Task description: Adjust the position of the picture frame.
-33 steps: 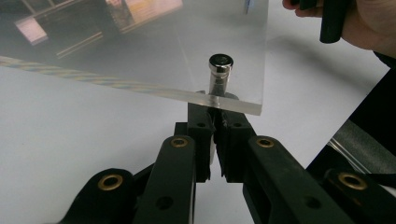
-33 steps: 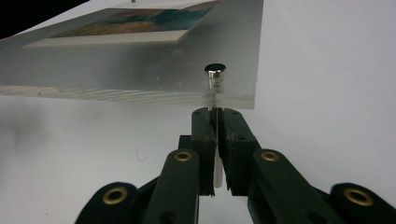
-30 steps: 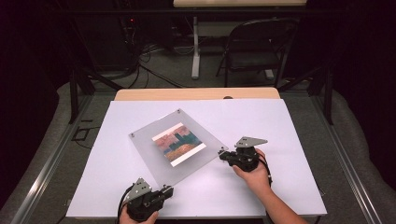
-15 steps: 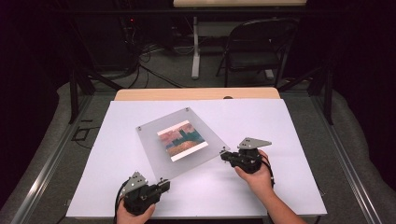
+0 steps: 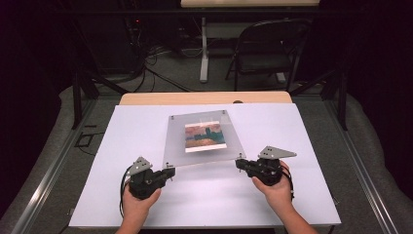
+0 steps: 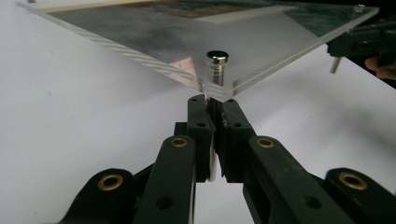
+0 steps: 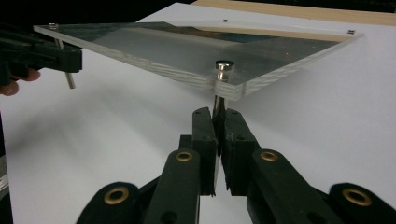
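High view tells the story: a second ago the clear picture frame lay skewed on the worktop with only the right hand-held gripper at it; now it's squared up and both near corners are picked up, far edge toward the worktop's back edge, whether touching I can't tell. Left hand-held gripper is clamped on the metal post under its corner, and the right one is pinched on its own post too. My guess is a two-handed lift or reposition. Nothing else on the worktop blocks it; a chair sits well behind.
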The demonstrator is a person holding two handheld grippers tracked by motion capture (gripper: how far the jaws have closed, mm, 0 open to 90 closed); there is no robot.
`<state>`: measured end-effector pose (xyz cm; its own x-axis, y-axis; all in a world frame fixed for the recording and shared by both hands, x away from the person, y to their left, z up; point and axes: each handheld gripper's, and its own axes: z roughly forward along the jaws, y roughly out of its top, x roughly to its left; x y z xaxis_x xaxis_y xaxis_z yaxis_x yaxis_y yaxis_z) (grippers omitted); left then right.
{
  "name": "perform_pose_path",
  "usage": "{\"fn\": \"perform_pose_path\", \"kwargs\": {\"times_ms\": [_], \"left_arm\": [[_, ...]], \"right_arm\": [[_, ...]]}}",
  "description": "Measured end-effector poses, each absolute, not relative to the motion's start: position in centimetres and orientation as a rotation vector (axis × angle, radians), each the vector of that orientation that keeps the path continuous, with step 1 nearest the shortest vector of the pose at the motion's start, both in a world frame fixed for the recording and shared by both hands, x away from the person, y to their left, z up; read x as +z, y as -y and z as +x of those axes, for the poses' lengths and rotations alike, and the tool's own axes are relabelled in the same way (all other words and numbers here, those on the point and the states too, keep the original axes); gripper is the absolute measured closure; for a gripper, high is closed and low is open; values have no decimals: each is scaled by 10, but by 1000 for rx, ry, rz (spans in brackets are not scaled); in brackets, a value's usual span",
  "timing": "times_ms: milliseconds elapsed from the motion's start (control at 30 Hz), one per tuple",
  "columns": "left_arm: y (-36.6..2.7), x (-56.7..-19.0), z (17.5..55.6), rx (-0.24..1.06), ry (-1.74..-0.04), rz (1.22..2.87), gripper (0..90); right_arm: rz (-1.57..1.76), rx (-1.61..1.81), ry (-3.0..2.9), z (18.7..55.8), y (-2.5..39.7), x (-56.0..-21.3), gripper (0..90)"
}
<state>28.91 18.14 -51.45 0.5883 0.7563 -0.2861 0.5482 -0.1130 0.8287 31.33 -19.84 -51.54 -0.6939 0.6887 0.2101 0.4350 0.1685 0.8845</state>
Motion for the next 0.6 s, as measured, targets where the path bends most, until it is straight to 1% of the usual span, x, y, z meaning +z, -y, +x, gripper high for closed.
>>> {"fn": "perform_pose_path", "kwargs": {"times_ms": [100, 400, 600], "left_arm": [[-182, -514, 299, 265, -1077, 1772, 847], [-180, -510, 312, 269, -1082, 1751, 847], [-180, -506, 324, 271, -1104, 1746, 847]], "right_arm": [[1093, 1552, -2190, 313, 197, -515, 852], [1105, 1582, -2155, 318, 199, -512, 851], [1132, 1589, -2144, 328, 197, -509, 853]]}}
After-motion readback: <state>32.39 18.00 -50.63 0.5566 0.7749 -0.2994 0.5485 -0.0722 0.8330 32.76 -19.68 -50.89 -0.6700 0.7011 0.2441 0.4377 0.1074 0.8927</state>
